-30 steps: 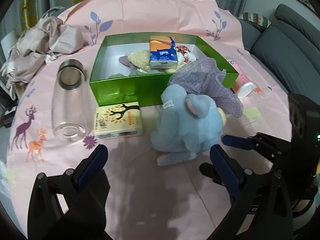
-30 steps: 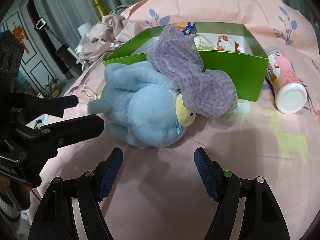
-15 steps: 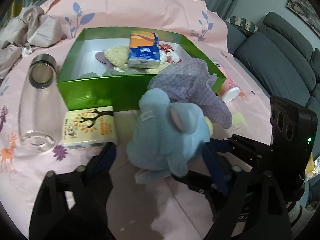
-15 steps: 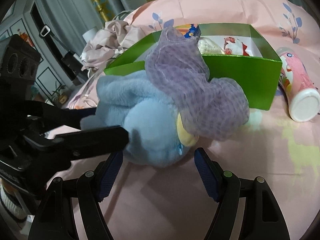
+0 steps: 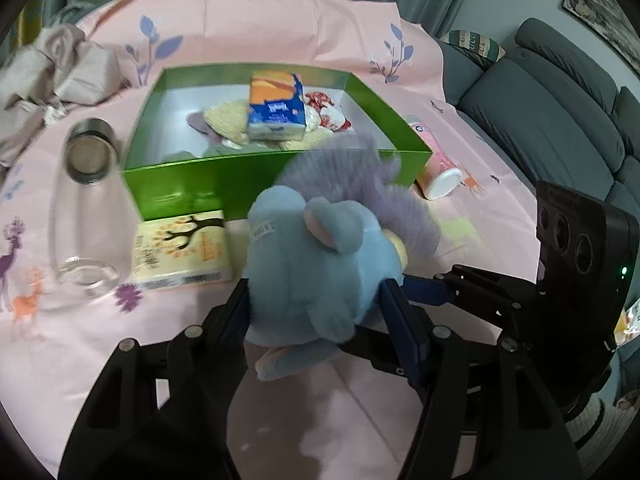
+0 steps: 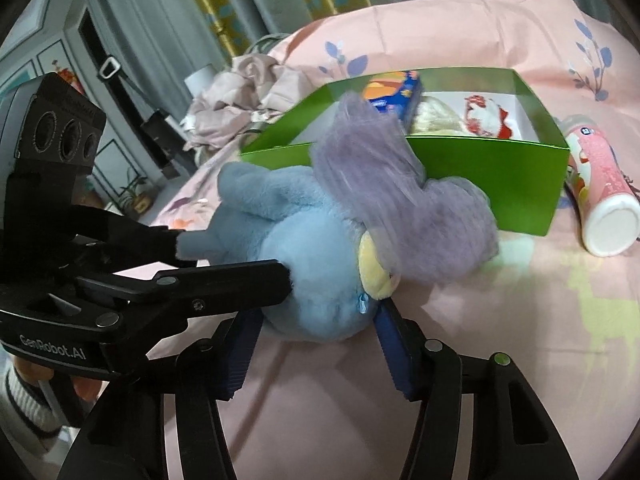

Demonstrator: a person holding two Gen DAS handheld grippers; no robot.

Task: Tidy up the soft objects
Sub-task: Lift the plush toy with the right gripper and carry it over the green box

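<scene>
A blue plush toy with a purple mesh pouf draped over it sits on a counter covered by a pink patterned cloth, just in front of a green box. The box holds a tissue pack standing among other soft items. Left of the toy lie a flat tissue packet touching the box's front wall, and a clear glass bottle on its side. A pink tube lies beside the box's right end. Crumpled beige fabric is heaped at the far left; a grey sofa stands beyond the counter.

Both claws angle downward at the toy from opposite sides. The left claw has just been closing and its pads press into the toy's body. The right claw has also been closing, its blue pads touching the toy's underside by the yellow beak. The left claw's arm crosses close in front of the right one
</scene>
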